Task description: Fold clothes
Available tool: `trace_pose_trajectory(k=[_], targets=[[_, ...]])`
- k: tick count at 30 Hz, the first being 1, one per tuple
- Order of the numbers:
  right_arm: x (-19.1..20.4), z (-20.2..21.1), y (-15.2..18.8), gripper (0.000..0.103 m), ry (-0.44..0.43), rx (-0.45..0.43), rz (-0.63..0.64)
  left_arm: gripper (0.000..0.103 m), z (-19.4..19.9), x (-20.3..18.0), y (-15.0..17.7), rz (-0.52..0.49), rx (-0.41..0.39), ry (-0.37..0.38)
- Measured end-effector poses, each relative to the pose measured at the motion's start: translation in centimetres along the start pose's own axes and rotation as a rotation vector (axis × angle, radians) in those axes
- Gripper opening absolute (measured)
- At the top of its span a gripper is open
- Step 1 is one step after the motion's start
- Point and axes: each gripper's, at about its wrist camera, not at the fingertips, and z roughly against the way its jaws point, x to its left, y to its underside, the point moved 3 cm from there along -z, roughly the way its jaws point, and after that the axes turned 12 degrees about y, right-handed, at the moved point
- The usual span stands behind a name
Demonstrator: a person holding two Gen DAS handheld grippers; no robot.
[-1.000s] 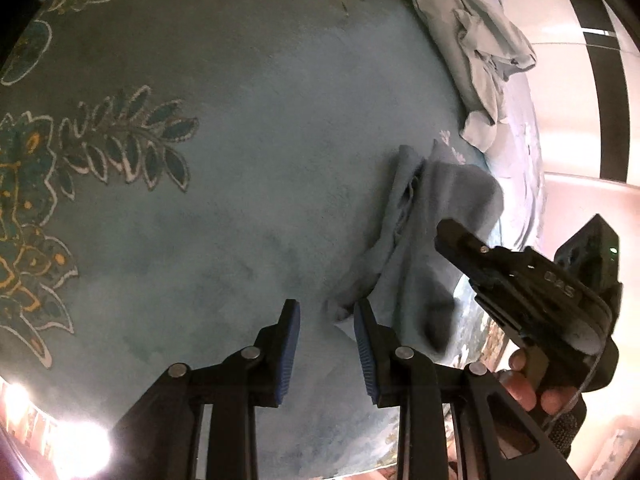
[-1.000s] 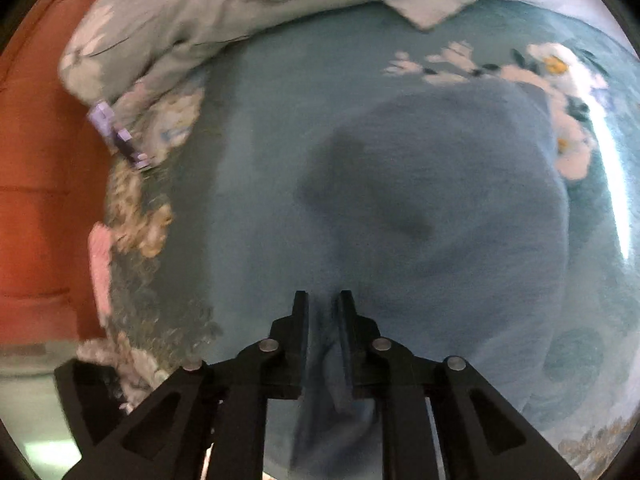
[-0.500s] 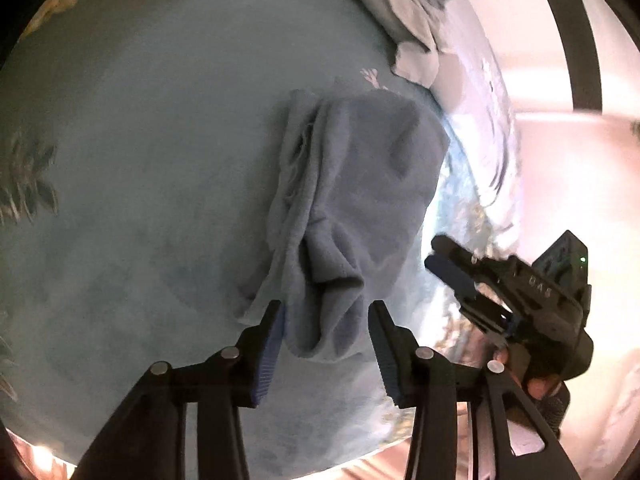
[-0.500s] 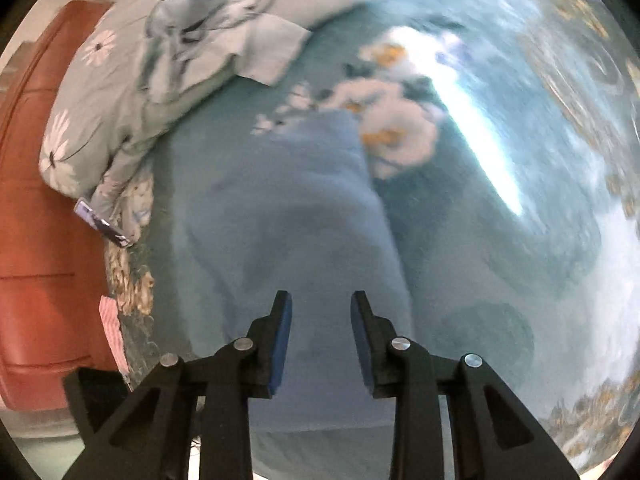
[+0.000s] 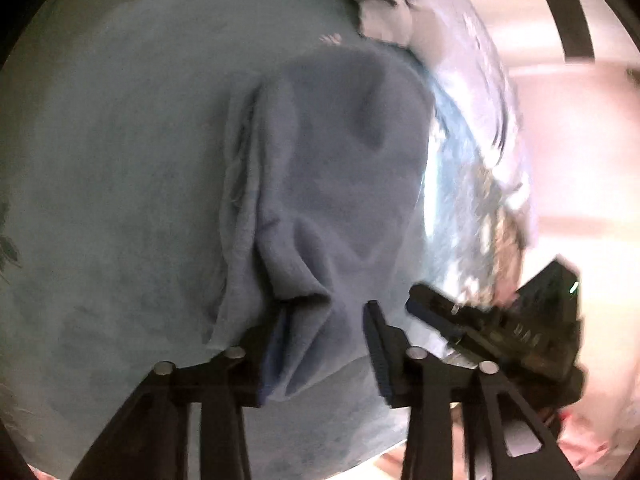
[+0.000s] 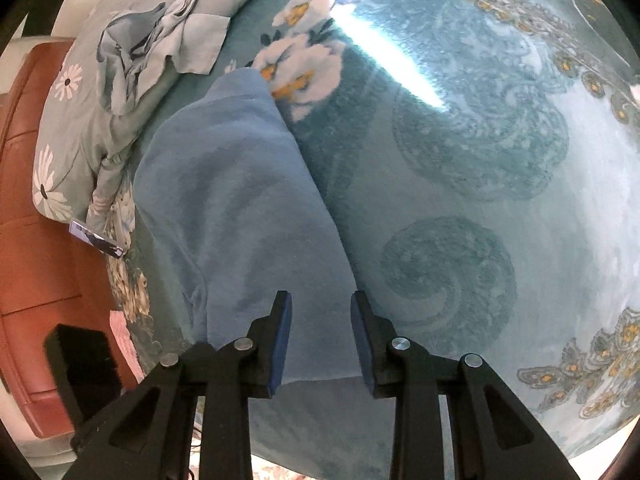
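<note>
A blue cloth (image 5: 336, 184) lies folded lengthwise on a teal patterned bedspread (image 5: 120, 160). In the left wrist view my left gripper (image 5: 326, 334) is open, its fingers straddling the cloth's bunched near end, which rises between them. My right gripper shows there at the lower right (image 5: 480, 328). In the right wrist view the cloth (image 6: 240, 208) stretches away from me. My right gripper (image 6: 320, 336) is open over its near edge, holding nothing.
A floral pillow with a crumpled pale garment (image 6: 160, 44) lies at the far end of the bed. An orange-brown headboard (image 6: 32, 240) runs along the left. A small card (image 6: 96, 240) lies beside the pillow. The bedspread (image 6: 480, 200) extends to the right.
My right gripper let go of the cloth and opened, then pulled back. My left gripper moved right over the cloth's bunched near end and opened wider. The cloth now lies folded lengthwise.
</note>
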Motion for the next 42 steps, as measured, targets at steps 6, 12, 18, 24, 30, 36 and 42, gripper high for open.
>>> trace_pose_trajectory(k=[6,12,18,24,30,36,42], targets=[[-1.6,-0.7,0.8,0.031,0.002,0.025,-0.017,0.005,1.8,2.4,-0.1,0.048,-0.061,0.053],[-2.6,-2.0,2.3,0.035,-0.031,0.067,-0.011,0.005,3.4,5.4,-0.5,0.132,-0.116,0.030],[-2.5,-4.1,3.0,0.041,-0.103,0.111,-0.013,0.005,4.8,6.6,-1.2,0.168,-0.159,0.003],[-1.4,-4.9,3.6,0.042,-0.129,0.118,-0.001,0.005,6.2,6.9,-2.5,0.167,-0.186,-0.024],[-2.4,-3.4,2.9,0.012,-0.171,0.136,-0.049,0.006,7.8,5.2,-5.1,0.090,-0.179,-0.050],[-5.6,2.8,-5.1,0.011,0.013,0.009,0.121,0.027,6.5,0.8,-7.6,-0.061,-0.122,-0.040],[-7.3,5.3,-14.1,0.011,0.151,-0.059,0.206,0.051,1.1,-4.3,-9.5,-0.182,-0.005,0.004]])
